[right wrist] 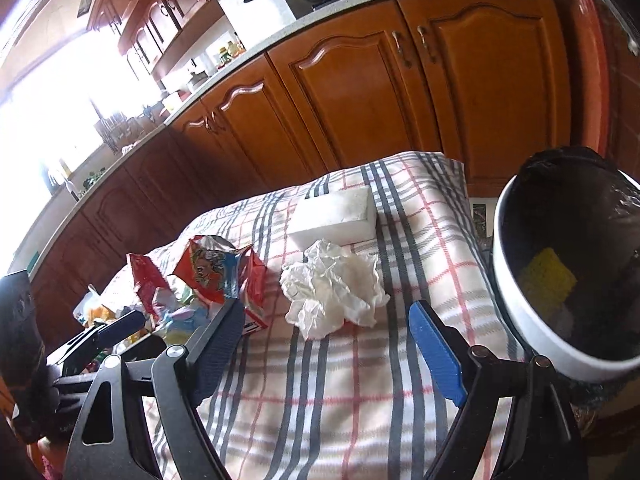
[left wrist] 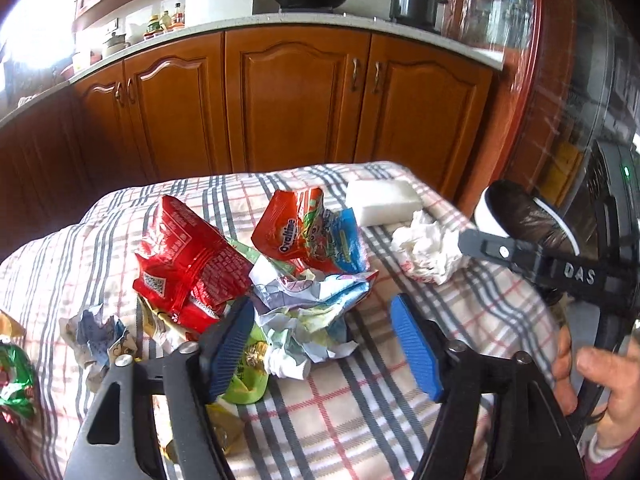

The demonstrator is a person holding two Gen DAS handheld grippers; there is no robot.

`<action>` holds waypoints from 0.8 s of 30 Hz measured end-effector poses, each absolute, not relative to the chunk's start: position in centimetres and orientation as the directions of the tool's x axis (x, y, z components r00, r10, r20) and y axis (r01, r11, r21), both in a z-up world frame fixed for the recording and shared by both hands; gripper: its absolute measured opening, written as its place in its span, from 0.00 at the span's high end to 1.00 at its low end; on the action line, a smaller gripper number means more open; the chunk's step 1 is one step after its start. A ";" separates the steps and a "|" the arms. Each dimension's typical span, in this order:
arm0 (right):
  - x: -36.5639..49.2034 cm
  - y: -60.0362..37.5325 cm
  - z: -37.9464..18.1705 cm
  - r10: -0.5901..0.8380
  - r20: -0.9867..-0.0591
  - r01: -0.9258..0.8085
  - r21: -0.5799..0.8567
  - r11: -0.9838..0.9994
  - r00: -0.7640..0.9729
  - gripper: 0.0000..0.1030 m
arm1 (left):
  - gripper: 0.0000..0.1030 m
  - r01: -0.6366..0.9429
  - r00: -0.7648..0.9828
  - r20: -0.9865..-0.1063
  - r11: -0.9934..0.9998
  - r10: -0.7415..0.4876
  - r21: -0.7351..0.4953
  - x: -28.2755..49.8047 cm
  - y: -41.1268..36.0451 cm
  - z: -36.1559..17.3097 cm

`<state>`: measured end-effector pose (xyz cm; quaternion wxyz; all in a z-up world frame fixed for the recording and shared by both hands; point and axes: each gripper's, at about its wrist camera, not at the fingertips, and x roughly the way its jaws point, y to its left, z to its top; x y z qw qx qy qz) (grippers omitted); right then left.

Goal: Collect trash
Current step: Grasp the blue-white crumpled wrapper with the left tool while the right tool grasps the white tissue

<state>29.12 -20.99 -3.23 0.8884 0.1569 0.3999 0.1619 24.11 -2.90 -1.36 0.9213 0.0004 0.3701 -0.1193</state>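
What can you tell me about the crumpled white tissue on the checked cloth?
The crumpled white tissue looks like thin, soft paper, balled loosely with many creases and ragged edges. It lies on the checked cloth, just in front of a white foam block, touching or nearly touching it, and right of the pile of wrappers. The right gripper is open and apart from it, fingers pointed its way. Nothing holds it.
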 end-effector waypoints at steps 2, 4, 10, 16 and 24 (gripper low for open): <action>30.0 -20.8 -3.8 0.412 -0.673 -0.163 0.403 0.900 0.614 0.17 | 0.51 0.222 0.682 -0.701 0.972 -0.210 -0.075 24.8 -3.2 -1.9; 31.0 -20.5 -4.5 0.408 -0.691 -0.161 0.395 0.904 0.596 0.17 | 0.63 0.224 0.677 -0.708 0.973 -0.200 -0.061 25.1 -3.4 -2.3; 31.9 -19.6 -6.0 0.404 -0.725 -0.167 0.379 0.910 0.558 0.57 | 0.89 0.255 0.665 -0.710 0.964 -0.233 -0.078 25.3 -3.4 -2.5; 30.2 -19.9 -4.6 0.401 -0.699 -0.181 0.369 0.912 0.592 0.72 | 0.97 0.284 0.675 -0.679 0.951 -0.288 -0.122 24.0 -2.5 -1.4; 27.0 -22.1 -2.7 0.420 -0.648 -0.180 0.405 0.896 0.635 0.72 | 0.98 0.312 0.688 -0.628 0.929 -0.365 -0.198 21.9 -1.3 0.5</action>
